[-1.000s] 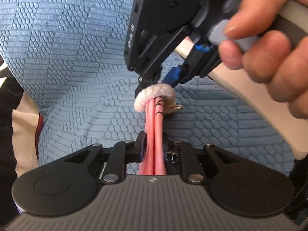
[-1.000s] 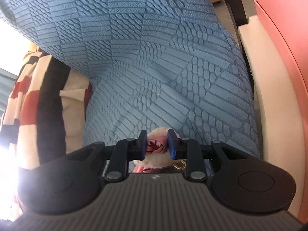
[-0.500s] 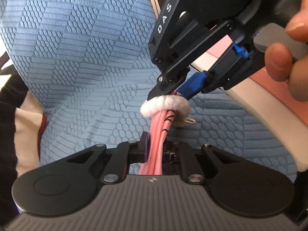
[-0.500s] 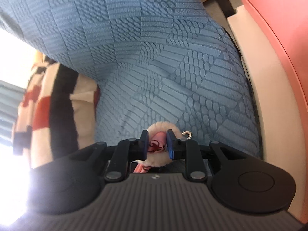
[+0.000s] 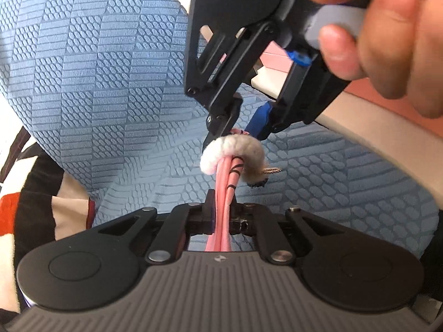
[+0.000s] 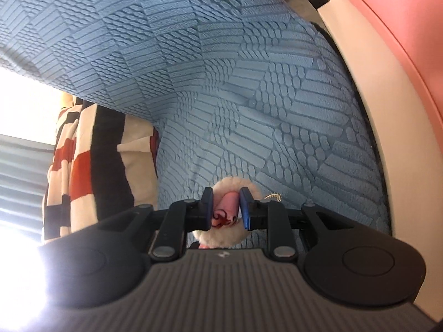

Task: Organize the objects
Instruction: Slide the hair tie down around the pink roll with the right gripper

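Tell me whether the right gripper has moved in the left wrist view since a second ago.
Yes. Against the left gripper, fixed in this view, the right gripper has shifted right, carrying the fluffy white ring with it.

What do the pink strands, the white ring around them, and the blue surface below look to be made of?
Pink strands: soft fabric, likely; matte, limp, printed with dark marks.
White ring: plush or fleece, likely; fuzzy nap. A small gold metal-looking loop hangs beside it.
Blue surface: textile, seemingly a cushion cover; raised woven-looking patches, matte.

Fluffy ring (image 5: 232,152) around strands (image 5: 224,196), between both tongs, above textured cover (image 5: 110,83).
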A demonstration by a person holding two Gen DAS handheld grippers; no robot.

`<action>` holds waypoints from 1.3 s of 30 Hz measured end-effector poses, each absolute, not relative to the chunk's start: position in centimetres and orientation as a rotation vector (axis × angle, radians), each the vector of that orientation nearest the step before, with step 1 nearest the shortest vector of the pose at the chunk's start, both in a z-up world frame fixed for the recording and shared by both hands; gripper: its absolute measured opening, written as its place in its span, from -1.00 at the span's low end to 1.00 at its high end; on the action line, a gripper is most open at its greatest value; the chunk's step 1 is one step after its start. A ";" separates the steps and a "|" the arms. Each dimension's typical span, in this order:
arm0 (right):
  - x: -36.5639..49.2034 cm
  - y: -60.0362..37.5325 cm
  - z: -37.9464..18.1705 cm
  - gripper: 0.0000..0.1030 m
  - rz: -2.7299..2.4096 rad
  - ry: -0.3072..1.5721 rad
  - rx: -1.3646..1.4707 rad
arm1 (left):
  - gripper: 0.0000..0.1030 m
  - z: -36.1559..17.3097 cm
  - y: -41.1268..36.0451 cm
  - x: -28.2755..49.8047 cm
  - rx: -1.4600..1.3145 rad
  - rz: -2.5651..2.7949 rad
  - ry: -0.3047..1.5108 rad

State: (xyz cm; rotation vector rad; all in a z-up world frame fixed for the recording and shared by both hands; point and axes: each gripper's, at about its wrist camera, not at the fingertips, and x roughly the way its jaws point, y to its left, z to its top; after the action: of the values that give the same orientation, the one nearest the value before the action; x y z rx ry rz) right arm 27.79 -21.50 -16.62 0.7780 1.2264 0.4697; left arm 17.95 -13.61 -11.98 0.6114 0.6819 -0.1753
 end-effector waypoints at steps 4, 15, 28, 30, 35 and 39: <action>28.1 -20.9 -16.9 -0.55 0.471 1.241 0.756 | -0.85 -12.1 -13.4 17.4 0.629 -0.172 0.676; 29.3 -19.3 -17.5 -0.60 0.477 1.289 0.698 | -0.86 -11.8 -13.7 17.3 0.666 -0.196 0.612; 29.2 -20.2 -16.4 -0.26 0.518 1.256 0.784 | -0.85 -11.7 -12.4 18.4 0.599 -0.164 0.666; 28.9 -20.7 -16.1 -0.26 0.519 1.229 0.800 | -0.84 -11.6 -12.3 18.5 0.589 -0.161 0.670; 28.2 -20.9 -16.9 -0.31 0.497 1.267 0.811 | -0.83 -12.0 -12.2 18.5 0.586 -0.163 0.678; 27.9 -20.5 -17.8 -0.50 0.488 1.303 0.840 | -0.81 -12.3 -12.5 18.4 0.579 -0.167 0.706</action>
State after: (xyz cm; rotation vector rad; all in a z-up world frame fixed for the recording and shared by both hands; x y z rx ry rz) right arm 27.87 -20.47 -17.82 0.8403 1.3033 0.4879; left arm 18.36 -12.53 -12.34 0.5788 0.7063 -0.1666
